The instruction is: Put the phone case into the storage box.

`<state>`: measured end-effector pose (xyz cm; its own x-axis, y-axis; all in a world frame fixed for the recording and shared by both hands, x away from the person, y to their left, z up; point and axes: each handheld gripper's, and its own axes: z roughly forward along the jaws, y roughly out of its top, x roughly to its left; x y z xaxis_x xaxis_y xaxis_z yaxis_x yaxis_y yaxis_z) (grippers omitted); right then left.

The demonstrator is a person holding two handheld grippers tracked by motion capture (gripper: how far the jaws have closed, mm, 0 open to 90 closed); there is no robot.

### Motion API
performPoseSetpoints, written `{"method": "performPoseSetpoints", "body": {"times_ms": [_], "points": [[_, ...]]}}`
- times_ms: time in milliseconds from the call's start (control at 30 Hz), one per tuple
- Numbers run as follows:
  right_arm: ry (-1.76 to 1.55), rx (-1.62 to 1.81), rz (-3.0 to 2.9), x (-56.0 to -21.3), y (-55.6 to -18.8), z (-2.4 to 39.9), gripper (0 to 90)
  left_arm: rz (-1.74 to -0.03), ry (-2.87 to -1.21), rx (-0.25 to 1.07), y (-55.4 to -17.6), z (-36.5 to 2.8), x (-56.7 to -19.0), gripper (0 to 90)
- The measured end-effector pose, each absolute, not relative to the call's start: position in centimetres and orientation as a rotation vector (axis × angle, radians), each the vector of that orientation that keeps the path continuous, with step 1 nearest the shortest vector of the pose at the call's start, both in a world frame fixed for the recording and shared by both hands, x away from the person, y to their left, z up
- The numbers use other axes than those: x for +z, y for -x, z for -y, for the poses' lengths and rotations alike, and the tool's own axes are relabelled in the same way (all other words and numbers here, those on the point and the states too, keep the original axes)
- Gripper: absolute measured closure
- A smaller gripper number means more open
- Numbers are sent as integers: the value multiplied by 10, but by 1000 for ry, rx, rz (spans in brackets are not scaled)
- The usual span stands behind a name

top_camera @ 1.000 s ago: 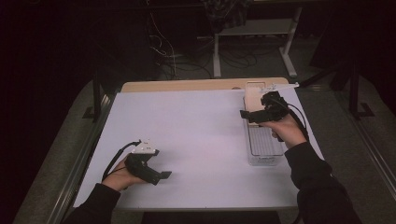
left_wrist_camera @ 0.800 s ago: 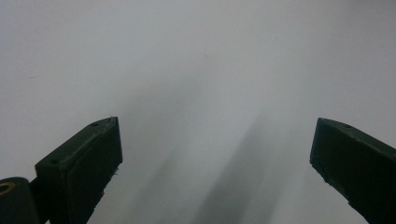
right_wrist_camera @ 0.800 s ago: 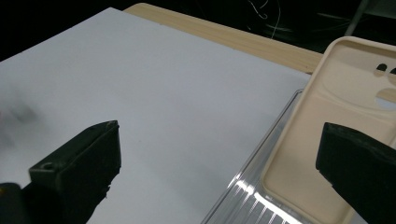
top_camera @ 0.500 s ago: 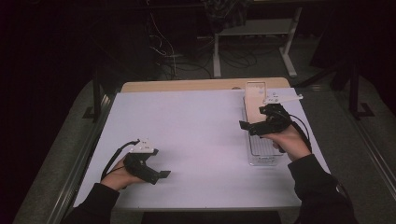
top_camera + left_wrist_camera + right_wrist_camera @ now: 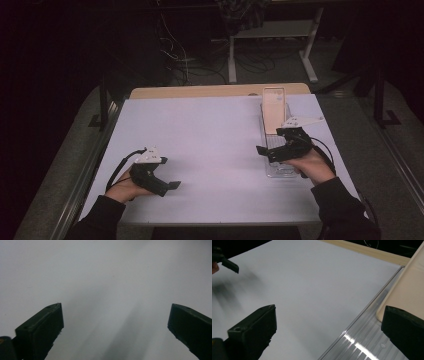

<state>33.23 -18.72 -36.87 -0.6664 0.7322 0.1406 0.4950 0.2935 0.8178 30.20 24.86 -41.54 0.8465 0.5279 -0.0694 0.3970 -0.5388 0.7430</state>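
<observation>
The bench [image 5: 210, 145] is covered by a wide white sheet, with a strip of pale wood showing along its far edge. Toward the right side of that sheet lies a long clear plastic tray [image 5: 278, 167], running from the far edge back toward the person; its ribbed transparent floor and raised rim show close up in the right gripper view [image 5: 362, 340]. A beige rectangular slab [image 5: 274, 110] sits in the far end of the tray, and its rounded corner shows just beyond the tray's rim in the right gripper view [image 5: 402, 290].

The right gripper [image 5: 270, 150] is held over the near part of the tray, jaws spread wide with nothing between them; one jaw hangs over the white sheet just beside the tray, the other over the tray floor near the slab's corner. The left gripper [image 5: 167, 187] rests low on the sheet, well apart from the tray at the near left, its jaws also wide open and empty, only bare white surface lying between them [image 5: 115, 322]
</observation>
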Motion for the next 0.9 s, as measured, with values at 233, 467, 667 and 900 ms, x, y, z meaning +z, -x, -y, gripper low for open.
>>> {"method": "performPoseSetpoints", "body": {"times_ms": [233, 467, 667, 900], "points": [[-1102, 1307, -2336, -378, -320, 192, 0, -668, -2217, 198, -302, -249, -413, 0], [-1082, 1307, -2347, -385, -309, 196, 0, -641, -2219, 220, -303, -249, -404, 0], [-1080, 1301, -2367, -391, -303, 198, 0, -627, -2209, 207, -304, -247, -397, 0], [-1086, 1284, -2382, -397, -299, 201, 0, -613, -2206, 193, -304, -244, -392, 0]]}}
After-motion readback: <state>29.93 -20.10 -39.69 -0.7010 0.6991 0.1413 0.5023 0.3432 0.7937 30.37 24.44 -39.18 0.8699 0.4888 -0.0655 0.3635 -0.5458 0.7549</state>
